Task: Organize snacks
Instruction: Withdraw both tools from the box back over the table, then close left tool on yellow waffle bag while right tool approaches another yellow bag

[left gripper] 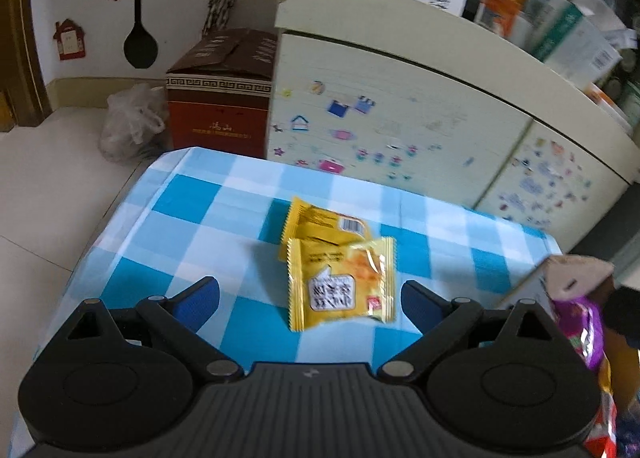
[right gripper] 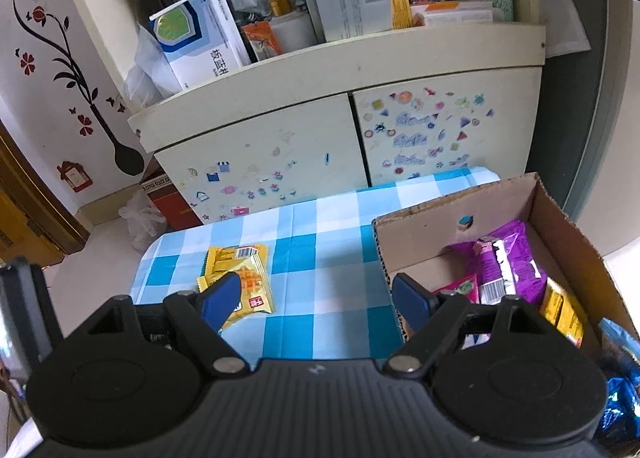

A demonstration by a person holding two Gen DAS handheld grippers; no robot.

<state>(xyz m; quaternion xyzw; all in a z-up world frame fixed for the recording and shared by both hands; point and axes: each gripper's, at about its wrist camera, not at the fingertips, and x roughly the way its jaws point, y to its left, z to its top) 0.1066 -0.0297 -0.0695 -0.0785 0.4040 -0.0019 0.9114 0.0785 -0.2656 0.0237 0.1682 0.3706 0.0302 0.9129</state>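
Two yellow snack packets lie overlapped on the blue checked tablecloth: the near packet and the far one under its top edge. My left gripper is open and empty, its jaws spread on either side of the near packet. In the right wrist view the same packets lie left of a cardboard box. The box holds a purple packet, a yellow packet and others. My right gripper is open and empty above the cloth between the packets and the box.
A cream cabinet with stickers stands right behind the table, its top crowded with boxes. A brown-red carton and a plastic bag sit on the floor at the left. A blue foil packet lies at the right edge.
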